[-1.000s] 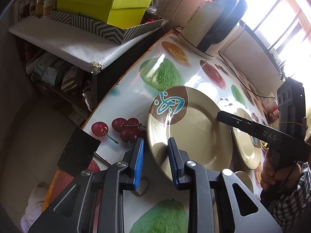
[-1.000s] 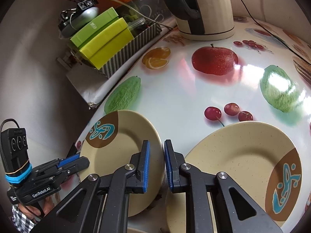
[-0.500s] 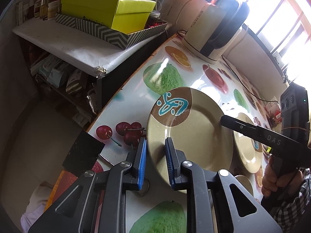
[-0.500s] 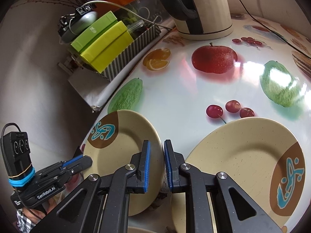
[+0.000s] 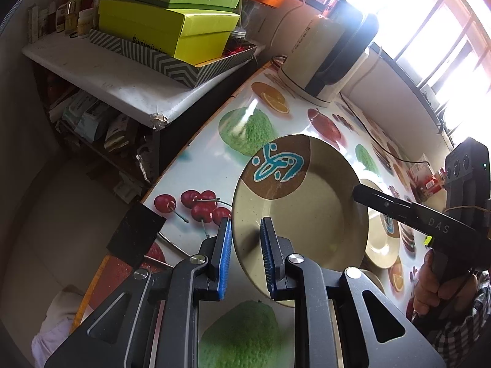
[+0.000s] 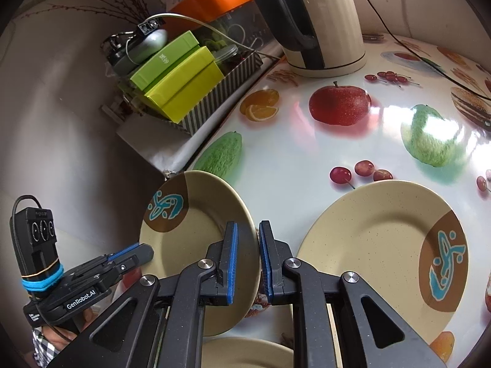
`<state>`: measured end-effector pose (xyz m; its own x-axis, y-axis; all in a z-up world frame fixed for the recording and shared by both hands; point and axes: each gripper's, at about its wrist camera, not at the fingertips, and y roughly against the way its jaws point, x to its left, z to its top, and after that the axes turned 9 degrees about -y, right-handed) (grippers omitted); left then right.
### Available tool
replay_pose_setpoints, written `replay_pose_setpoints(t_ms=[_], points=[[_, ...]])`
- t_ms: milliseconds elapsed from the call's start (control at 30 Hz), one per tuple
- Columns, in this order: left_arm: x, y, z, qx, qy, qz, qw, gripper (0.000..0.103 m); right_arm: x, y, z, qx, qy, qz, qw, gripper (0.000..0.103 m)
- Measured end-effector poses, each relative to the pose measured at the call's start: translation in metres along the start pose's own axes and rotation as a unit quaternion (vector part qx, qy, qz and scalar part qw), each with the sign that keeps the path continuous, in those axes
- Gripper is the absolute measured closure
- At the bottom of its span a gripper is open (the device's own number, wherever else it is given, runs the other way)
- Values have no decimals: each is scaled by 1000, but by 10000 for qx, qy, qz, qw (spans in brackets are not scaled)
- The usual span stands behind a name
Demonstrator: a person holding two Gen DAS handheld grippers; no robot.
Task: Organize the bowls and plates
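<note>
- Left wrist view: beige plate (image 5: 310,211) with a brown patch and teal squiggle, tilted above the counter's (image 5: 211,159) left edge.
- My left gripper (image 5: 245,257) pinches its near rim.
- My right gripper (image 6: 248,263) clamps the opposite rim.

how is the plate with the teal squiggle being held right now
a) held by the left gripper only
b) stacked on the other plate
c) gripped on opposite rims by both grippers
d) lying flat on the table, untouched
c: the left gripper straddles the near rim of the plate while the right gripper clamps the opposite rim, and the plate is tilted up off the table.
</note>
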<state>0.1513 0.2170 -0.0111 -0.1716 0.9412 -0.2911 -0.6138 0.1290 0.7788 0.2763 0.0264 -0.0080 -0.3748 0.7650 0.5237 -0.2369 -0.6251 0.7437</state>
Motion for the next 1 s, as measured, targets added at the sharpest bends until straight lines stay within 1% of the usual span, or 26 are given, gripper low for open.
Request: replay_pose_setpoints(t_ms=[433,633,1000], points=[[-28,18,-15,-25,-236,-150,9996,83,-5,43,-26,-213,-130,-70,9997,88],[-42,19,-28,85,-287,-260,9992,83,-12,62,-43,-304,-191,-191,9992,88],[-66,19,-57,312,-528,-376,9974,83,-33,85,-79,-294,-428,-418,9978,88]])
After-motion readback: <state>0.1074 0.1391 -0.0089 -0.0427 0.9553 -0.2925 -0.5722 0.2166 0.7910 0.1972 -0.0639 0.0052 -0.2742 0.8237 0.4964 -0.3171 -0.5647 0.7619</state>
